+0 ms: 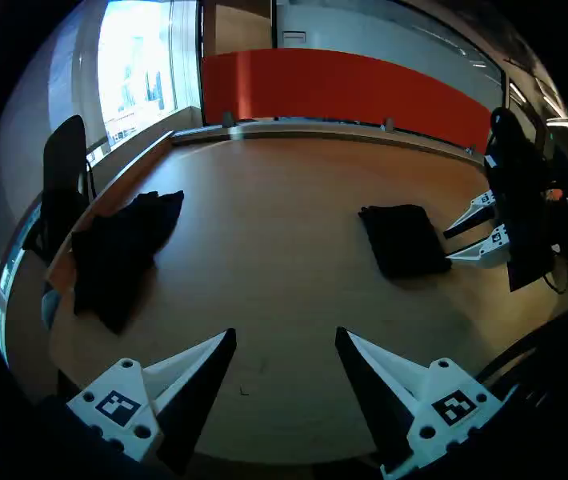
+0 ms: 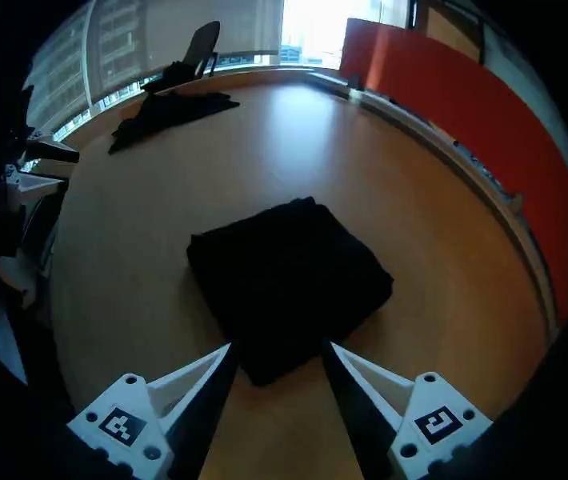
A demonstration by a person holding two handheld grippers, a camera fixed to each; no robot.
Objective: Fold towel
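Right gripper point(image 2: 280, 356) open, jaws straddling but not pinching the near corner of the folded towel point(image 2: 288, 280), which lies on the table point(image 1: 284, 224) well in from its edges, apparently finished; left gripper point(image 1: 284, 340) open, empty, facing the crumpled towel point(image 1: 120, 240) at the table's left edge, presumably next.

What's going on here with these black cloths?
A person works at a wooden table with a gripper in each hand. The right gripper, jaws open, is at the edge of a folded black towel. The left gripper, jaws open and empty, hovers above the wood; a crumpled dark cloth lies farther off.
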